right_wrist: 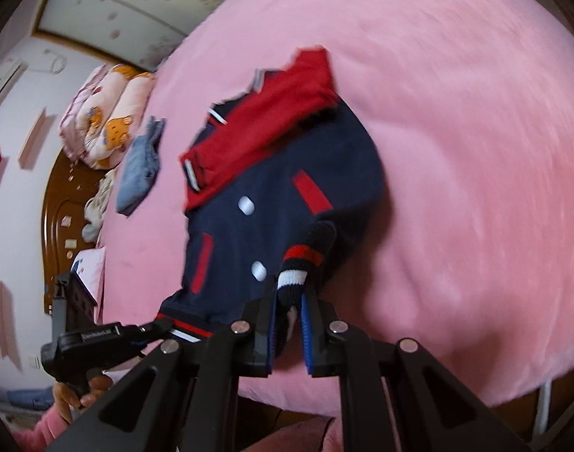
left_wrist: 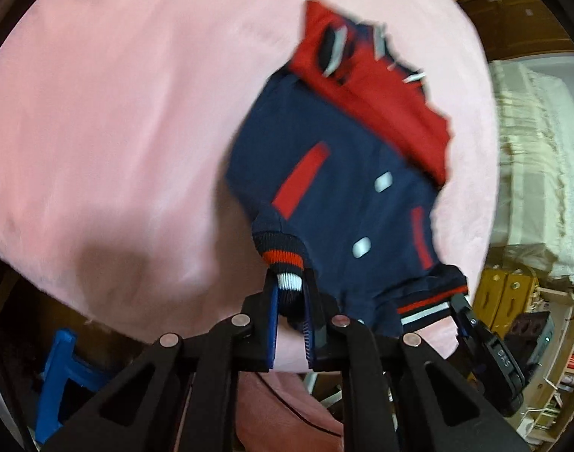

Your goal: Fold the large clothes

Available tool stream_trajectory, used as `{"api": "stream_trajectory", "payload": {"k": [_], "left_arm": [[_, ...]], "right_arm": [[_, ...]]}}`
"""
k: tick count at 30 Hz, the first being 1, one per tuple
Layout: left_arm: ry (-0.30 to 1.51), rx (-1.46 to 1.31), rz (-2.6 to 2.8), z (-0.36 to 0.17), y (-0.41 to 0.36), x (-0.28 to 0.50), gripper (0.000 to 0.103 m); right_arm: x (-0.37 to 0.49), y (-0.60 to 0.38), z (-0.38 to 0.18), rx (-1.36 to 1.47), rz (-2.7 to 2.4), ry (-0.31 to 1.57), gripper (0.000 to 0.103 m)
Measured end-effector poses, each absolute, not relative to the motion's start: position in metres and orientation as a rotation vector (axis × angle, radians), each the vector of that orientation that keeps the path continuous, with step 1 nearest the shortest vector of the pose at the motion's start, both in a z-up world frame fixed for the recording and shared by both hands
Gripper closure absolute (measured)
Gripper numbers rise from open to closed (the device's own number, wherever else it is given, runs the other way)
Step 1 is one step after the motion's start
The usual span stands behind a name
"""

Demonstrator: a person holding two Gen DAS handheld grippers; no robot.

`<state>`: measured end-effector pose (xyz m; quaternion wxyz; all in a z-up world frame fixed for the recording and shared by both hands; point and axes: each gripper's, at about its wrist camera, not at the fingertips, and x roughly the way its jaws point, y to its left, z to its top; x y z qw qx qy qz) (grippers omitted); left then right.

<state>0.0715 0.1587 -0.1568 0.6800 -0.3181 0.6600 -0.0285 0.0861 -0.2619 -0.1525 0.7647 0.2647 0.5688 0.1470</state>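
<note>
On pink bedspread (left_wrist: 98, 113) — navy-red jacket (left_wrist: 324, 173), striped hem corners pinched in both grippers' fingers (left_wrist: 271, 312) — blurred.

One jacket (right_wrist: 271, 188), two hand-held grippers (left_wrist: 290, 320) (right_wrist: 288, 324), one folded denim garment (right_wrist: 140, 173).

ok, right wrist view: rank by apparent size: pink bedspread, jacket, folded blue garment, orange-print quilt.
1. pink bedspread, fills most of the view.
2. jacket.
3-4. orange-print quilt and folded blue garment look about alike; both lie farther from the camera than the jacket, so no ranking.
</note>
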Motion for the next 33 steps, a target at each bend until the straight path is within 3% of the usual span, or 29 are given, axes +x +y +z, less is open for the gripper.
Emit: {"api": "stream_trajectory", "payload": {"k": [8,13,30,33], "left_arm": [[1.228,-0.862,-0.011,-0.1,0.174,0.145,0.095],[1.093,-0.916,0.05,-0.098,0.19,0.199,0.095],[1.199,-0.845,0.172,-0.174,0.193,0.32,0.097],[1.197,-0.758,0.174,-0.171,0.19,0.33,0.083]], "right_arm": [[0.162,-0.266,-0.098,0.626,0.456,1.085,0.093],[0.21,-0.278,-0.098,0.714,0.397,1.033,0.093],[0.321,-0.266,-0.168,0.762,0.105,1.082,0.089],[0.326,-0.27,-0.169,0.777,0.073,1.055,0.089]]}}
